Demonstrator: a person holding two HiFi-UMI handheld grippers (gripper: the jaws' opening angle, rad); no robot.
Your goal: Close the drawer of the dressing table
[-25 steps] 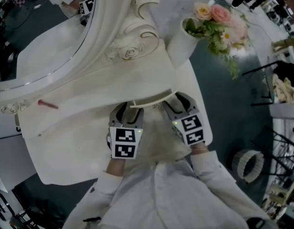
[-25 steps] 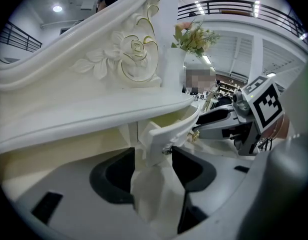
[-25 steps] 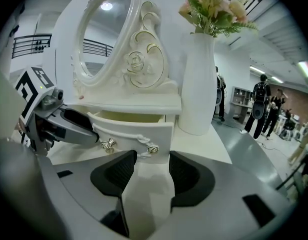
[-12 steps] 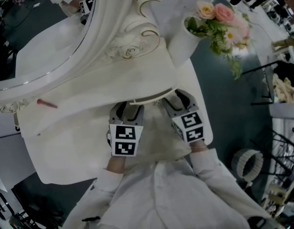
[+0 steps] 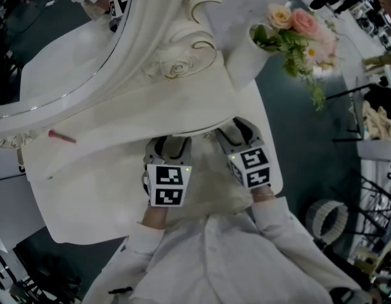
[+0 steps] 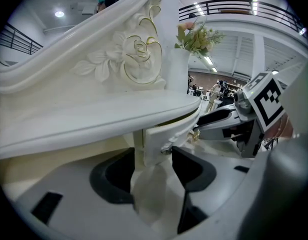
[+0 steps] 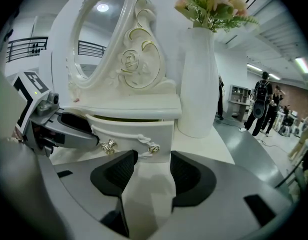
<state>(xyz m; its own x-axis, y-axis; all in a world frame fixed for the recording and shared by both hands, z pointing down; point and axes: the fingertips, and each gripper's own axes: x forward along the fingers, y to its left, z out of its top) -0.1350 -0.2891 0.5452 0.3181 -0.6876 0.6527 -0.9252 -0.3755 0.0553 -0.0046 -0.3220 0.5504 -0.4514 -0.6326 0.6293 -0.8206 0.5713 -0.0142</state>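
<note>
drawer a little ajar, both grippers at its front

the drawer [image 7: 136,129] sticks slightly out from under the bench [image 5: 119,189] top, its long front lying crosswise just ahead of both grippers, so the push looks to be straight forward; the left gripper [image 6: 151,156] has its fingers apart astride the front's left corner, gripping nothing; the right gripper [image 7: 154,164], likewise parted and empty, sits just short of a knob [image 7: 153,148]; no readable writing, only square markers

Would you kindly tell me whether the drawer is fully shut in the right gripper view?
No, the drawer front stands out from under the top, with a dark gap showing above it.
</note>
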